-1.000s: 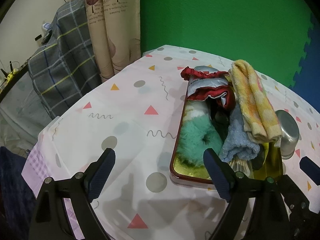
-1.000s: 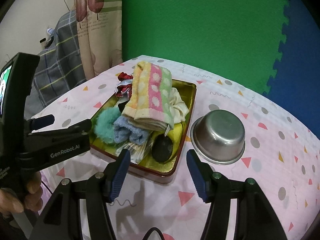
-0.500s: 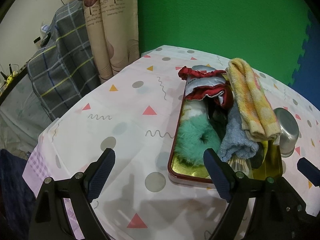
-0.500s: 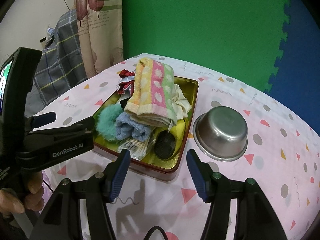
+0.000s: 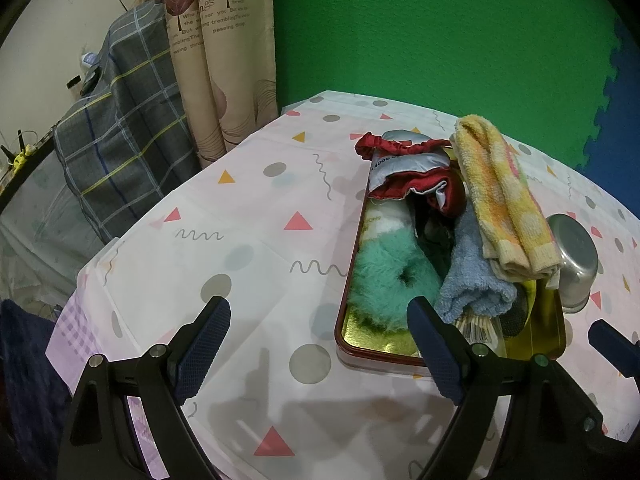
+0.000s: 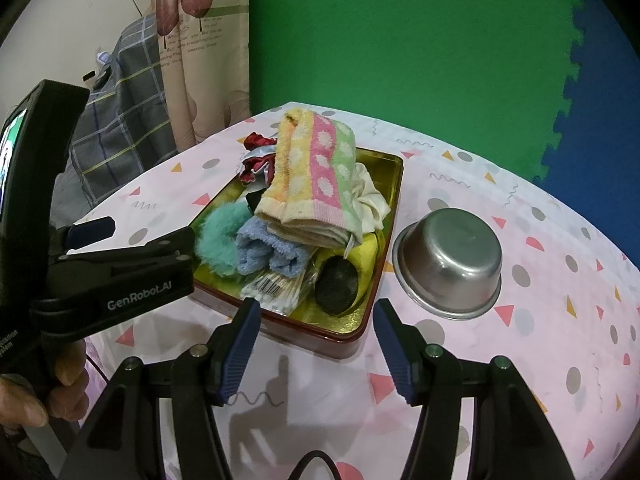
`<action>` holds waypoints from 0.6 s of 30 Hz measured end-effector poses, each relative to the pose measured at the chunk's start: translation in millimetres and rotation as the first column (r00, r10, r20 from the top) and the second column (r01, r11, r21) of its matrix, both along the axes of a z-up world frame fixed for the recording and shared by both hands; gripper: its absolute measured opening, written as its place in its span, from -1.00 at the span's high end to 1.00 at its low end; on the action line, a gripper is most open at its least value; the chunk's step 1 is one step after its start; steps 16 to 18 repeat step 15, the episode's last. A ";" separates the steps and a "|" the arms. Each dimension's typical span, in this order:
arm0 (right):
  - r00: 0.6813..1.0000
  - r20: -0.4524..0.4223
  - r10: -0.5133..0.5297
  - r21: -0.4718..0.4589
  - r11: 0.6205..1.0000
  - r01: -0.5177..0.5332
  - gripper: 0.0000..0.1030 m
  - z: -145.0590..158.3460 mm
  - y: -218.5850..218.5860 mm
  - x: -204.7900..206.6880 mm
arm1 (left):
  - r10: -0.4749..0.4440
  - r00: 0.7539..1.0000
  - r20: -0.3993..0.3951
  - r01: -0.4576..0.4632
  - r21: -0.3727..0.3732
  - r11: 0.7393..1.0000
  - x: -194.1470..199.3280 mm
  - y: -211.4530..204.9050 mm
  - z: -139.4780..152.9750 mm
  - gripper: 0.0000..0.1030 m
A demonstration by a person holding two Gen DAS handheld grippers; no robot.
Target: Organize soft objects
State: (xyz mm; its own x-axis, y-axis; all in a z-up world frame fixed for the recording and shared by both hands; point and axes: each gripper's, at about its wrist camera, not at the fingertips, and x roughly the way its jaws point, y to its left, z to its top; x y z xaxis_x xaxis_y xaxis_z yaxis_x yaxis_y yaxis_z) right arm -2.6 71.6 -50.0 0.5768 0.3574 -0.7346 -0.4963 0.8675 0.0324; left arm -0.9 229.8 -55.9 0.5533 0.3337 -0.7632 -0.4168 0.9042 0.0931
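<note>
We see the table (image 6: 500,360) unchanged from a second ago. The tray (image 6: 384,280) of soft objects sits as before, striped towel (image 6: 316,176) on top, steel bowl (image 6: 448,260) at its three o'clock. Our left gripper (image 5: 320,344) and right gripper (image 6: 314,340) remain spread and empty, hovering at the tray's six o'clock.

Gold tray (image 6: 394,184) (maroon rim); teal scrunchie (image 5: 384,280); blue cloth (image 6: 268,250); yellow-pink-green dotted towel (image 6: 316,176); pink patterned counter (image 6: 500,360).
</note>
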 end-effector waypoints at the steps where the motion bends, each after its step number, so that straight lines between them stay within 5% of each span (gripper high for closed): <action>1: 1.000 0.000 0.000 0.000 1.000 0.000 -0.16 0.1 0.2 -0.2 | 0.003 1.000 0.000 -0.003 0.002 1.000 -0.1 -0.1 0.2 -0.71; 18: 1.000 0.008 0.008 0.003 1.000 -0.008 -0.16 2.3 -0.7 -2.4 | -0.028 0.999 0.022 0.027 0.019 0.999 -1.7 -5.0 2.1 -0.71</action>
